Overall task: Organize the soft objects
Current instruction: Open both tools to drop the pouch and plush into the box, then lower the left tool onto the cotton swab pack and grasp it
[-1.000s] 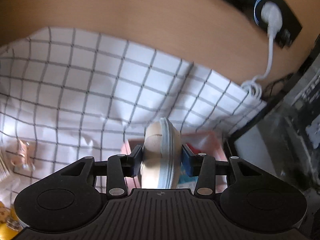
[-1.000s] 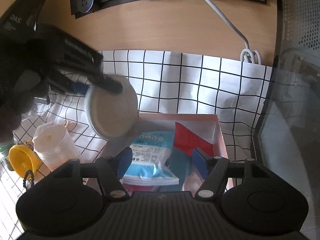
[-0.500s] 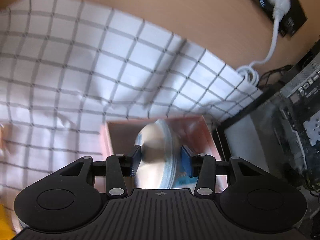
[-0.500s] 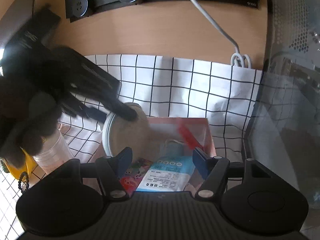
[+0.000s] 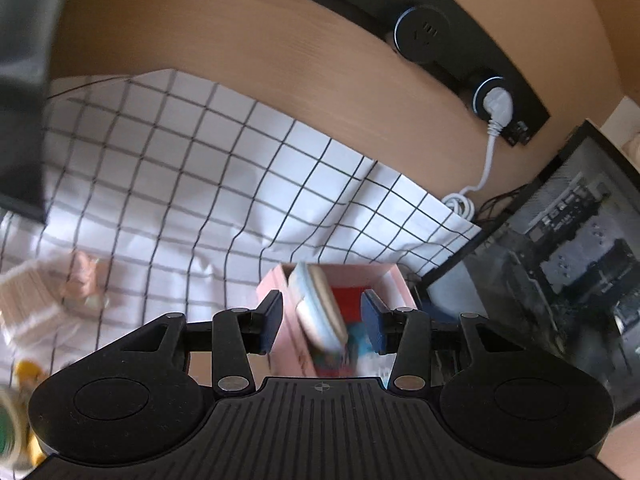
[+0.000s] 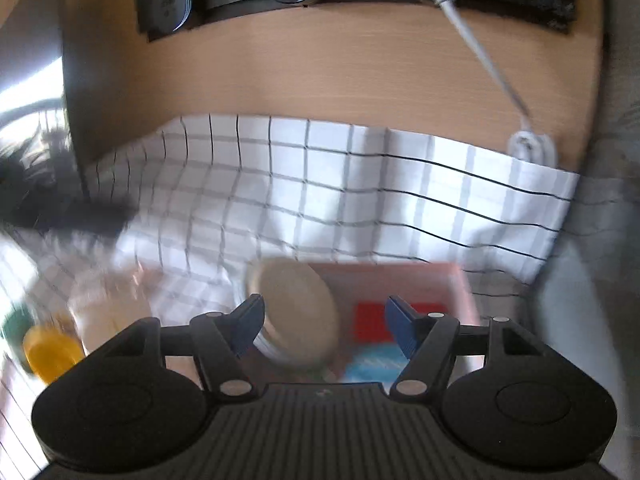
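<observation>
A round beige puff with a white-blue rim (image 5: 318, 306) leans tilted inside the pink box (image 5: 280, 300), free of my fingers. My left gripper (image 5: 322, 316) is open just above the box, jaws on either side of the puff without touching it. In the right wrist view the same puff (image 6: 298, 314) stands against the left wall of the pink box (image 6: 460, 284), over a red packet (image 6: 374, 322) and a blue-white pouch (image 6: 372, 364). My right gripper (image 6: 324, 326) is open and empty above the box.
A white checked cloth (image 5: 200, 184) covers the table. A clear lidded cup (image 6: 108, 312) and a yellow lid (image 6: 50, 350) sit left of the box. A computer case (image 5: 560, 248) stands at right. A power strip with a white cable (image 5: 490, 140) lines the wooden back wall.
My left gripper opened and let go of the round puff, which now leans in the pink box. The left gripper drew back a little. The right gripper stayed open over the box.
</observation>
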Motion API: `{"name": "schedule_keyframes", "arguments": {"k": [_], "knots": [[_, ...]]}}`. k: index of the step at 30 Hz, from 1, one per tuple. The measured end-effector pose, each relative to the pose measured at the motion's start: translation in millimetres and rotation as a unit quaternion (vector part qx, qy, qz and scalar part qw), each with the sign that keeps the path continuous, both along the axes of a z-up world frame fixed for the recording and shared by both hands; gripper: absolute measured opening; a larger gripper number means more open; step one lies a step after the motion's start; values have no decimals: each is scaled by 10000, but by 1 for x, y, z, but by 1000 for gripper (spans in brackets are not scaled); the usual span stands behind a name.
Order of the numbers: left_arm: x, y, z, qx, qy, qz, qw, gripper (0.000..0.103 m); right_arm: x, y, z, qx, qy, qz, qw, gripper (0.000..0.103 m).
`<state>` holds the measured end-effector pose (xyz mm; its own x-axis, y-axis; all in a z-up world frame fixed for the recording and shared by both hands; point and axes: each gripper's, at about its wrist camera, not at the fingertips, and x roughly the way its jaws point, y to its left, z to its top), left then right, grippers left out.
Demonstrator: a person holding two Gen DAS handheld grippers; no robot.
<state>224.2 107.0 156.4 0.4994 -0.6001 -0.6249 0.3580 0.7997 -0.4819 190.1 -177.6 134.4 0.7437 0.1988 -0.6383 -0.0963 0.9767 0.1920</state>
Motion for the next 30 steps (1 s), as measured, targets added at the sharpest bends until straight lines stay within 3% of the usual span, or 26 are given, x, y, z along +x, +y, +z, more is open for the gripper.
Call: {"name": "schedule_keyframes", "arguments": {"k": [2, 6, 10, 12, 15, 18, 22, 23, 26, 30], "knots": [[-18, 15, -1, -41, -26, 49, 10000, 47, 33, 12, -3, 216, 358, 191, 9989, 67], [-47, 56, 2, 114, -233, 331, 9991, 47, 82, 20, -23, -162, 1282, 173, 9915, 67], [-69, 119, 5, 264, -418, 929, 9944, 47, 87, 5, -27, -206, 1806, -98, 9833, 68], [-74, 155, -1, 300, -355, 1262, 9909, 47, 82, 2, -14, -141, 1814, -191, 9831, 68], [-76, 198, -11, 403, -246, 1645, 9852, 47, 74, 15, 19, -52, 1631, -133, 9865, 68], [-72, 229, -10, 535, -362, 1757, 9823, 47, 66, 52, 64, -321, 1236, 195, 9916, 68], [-64, 256, 20, 827, -987, 1719, 9767, 47, 52, 118, 126, -591, 378, 742, 9948, 79], [-61, 261, 31, 914, -1193, 1698, 9739, 47, 47, 134, 142, -573, 91, 766, 9954, 85], [-44, 262, 53, 1216, -1510, 1490, 9697, 47, 41, 168, 175, -274, -380, 940, 9945, 91], [-6, 248, 46, 1434, -893, 1226, 9780, 47, 41, 199, 192, -67, -392, 1431, 9889, 91]]}}
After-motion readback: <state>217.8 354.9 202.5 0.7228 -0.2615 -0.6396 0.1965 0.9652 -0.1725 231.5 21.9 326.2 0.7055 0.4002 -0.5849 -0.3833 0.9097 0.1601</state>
